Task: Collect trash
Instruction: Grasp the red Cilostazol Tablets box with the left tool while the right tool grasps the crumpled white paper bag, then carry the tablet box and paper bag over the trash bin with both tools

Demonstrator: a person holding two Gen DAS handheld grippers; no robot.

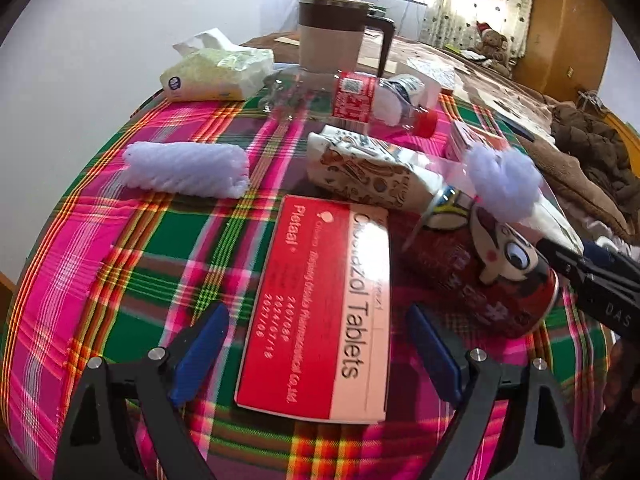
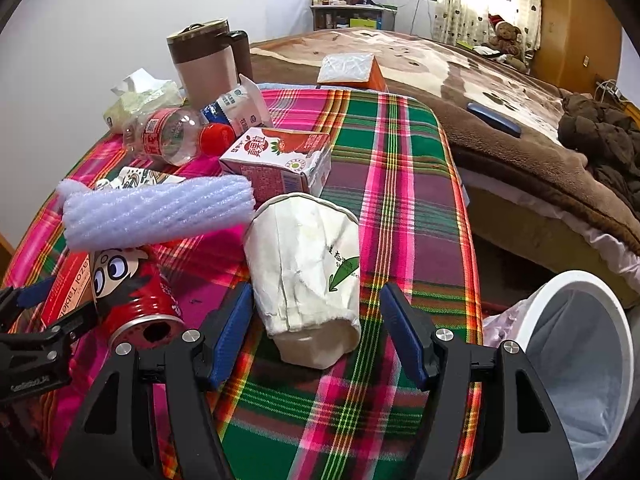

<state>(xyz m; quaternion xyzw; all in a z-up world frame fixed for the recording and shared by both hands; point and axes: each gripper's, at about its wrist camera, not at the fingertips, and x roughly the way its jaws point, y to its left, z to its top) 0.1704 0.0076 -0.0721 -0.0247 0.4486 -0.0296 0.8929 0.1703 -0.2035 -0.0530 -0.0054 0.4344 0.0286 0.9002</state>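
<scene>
Plaid tablecloth [image 2: 400, 184] covers the table beside a bed [image 2: 440, 64]; a lined white bin [image 2: 580, 360] stands off the table's right edge. On the cloth: a brown jug [image 1: 332, 36] at the far side, a foam roll [image 1: 186, 170], a red tablet box [image 1: 320, 312] lying flat, a crumpled paper cup [image 2: 308, 272] on its side, a red can [image 1: 480, 264] on its side, a plastic bottle [image 2: 172, 140] and a juice carton [image 2: 280, 160]. Left gripper [image 1: 316, 356] stands wide open astride the tablet box, pads clear of it. Right gripper [image 2: 316, 336] stands open around the paper cup, no contact visible
</scene>
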